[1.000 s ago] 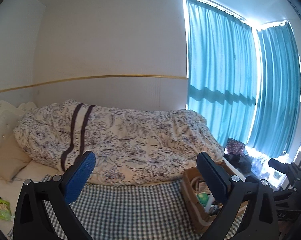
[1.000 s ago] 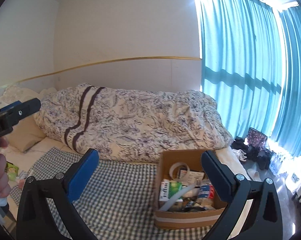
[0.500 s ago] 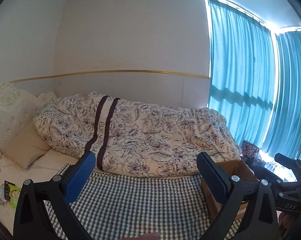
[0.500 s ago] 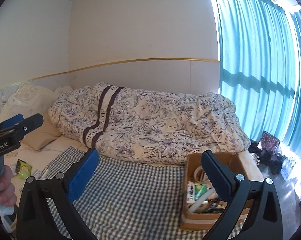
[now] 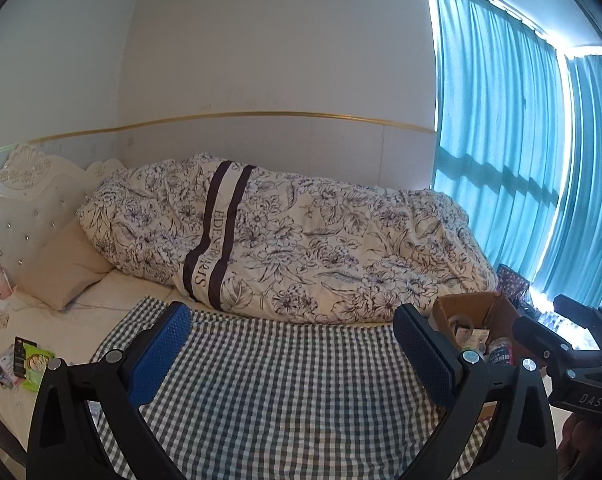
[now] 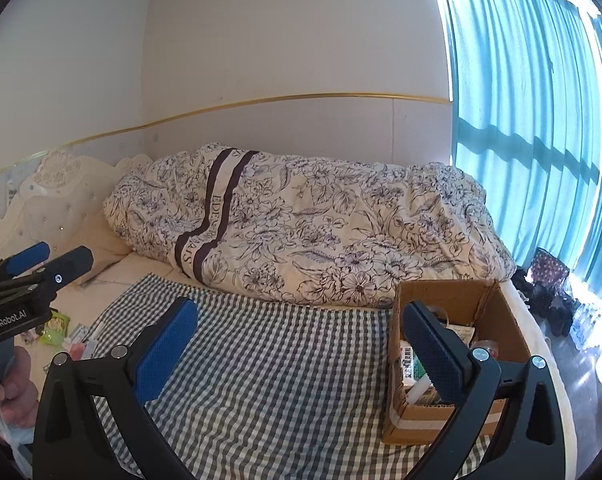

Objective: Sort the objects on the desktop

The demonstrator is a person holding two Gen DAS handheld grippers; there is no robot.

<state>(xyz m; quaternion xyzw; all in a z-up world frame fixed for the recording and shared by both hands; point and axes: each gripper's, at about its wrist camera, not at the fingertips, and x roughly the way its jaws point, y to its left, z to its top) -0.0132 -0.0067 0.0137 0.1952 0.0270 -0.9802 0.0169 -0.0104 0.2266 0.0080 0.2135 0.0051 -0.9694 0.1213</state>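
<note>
Hovering over the checked cloth (image 6: 269, 360), the left tongs (image 5: 289, 356) and right tongs (image 6: 301, 344) gape wide, empty. Cardboard box (image 6: 497, 320) of oddments sits at the cloth's right end; better to lower the right tongs straight into it, picking one item.

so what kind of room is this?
A bedroom, it seems: a bed with a tufted white headboard, a rolled floral duvet and pillow, plus teal curtains over a bright window.
</note>
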